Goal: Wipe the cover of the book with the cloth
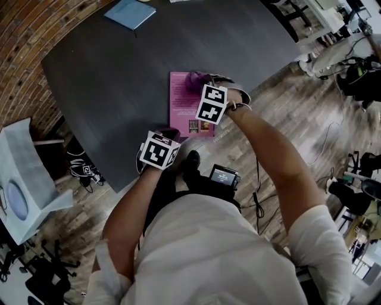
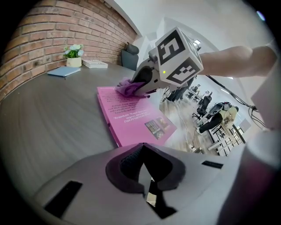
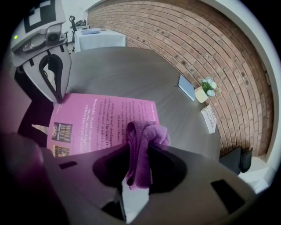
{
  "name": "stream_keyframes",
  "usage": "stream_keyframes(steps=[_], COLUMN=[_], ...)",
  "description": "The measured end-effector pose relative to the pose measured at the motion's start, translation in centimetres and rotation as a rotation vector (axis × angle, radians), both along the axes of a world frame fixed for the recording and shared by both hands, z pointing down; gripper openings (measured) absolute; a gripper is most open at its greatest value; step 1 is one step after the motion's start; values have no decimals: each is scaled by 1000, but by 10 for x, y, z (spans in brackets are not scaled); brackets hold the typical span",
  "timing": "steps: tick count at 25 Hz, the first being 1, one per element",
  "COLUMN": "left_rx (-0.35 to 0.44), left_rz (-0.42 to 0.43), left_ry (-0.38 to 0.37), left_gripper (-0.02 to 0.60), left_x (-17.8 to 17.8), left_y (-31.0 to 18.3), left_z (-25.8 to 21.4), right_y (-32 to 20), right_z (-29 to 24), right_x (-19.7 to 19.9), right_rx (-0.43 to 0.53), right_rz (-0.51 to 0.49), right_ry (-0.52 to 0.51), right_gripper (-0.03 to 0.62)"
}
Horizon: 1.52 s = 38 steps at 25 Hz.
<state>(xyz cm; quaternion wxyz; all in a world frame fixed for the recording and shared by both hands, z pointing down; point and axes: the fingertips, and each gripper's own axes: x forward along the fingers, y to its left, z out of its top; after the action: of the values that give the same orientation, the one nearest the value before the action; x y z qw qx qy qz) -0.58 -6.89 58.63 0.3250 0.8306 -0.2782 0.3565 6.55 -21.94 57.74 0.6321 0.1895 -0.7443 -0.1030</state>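
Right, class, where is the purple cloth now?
In the right gripper view, the purple cloth is pinched in the right tool, over the far end of the pink book on the grey table.

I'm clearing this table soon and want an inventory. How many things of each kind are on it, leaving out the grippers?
Books: 3 (pink book, blue book, white book)
Cloth: 1 (cloth)
Plant: 1 (plant)
Total: 5
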Motion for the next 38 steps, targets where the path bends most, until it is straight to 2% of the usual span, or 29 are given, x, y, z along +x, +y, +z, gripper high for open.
stream_keyframes(steps=[7,38], left_rx=[21,19], left_rz=[29,31], left_ry=[-39,-53], left_gripper=[6,6], left_x=[1,-2], left_y=[0,-1], left_z=[0,2], right_y=[22,122], right_z=[0,3], right_x=[-1,-14], right_rx=[-16,-73], right_rz=[-4,8], right_ry=[-2,-101], right_gripper=[110,110])
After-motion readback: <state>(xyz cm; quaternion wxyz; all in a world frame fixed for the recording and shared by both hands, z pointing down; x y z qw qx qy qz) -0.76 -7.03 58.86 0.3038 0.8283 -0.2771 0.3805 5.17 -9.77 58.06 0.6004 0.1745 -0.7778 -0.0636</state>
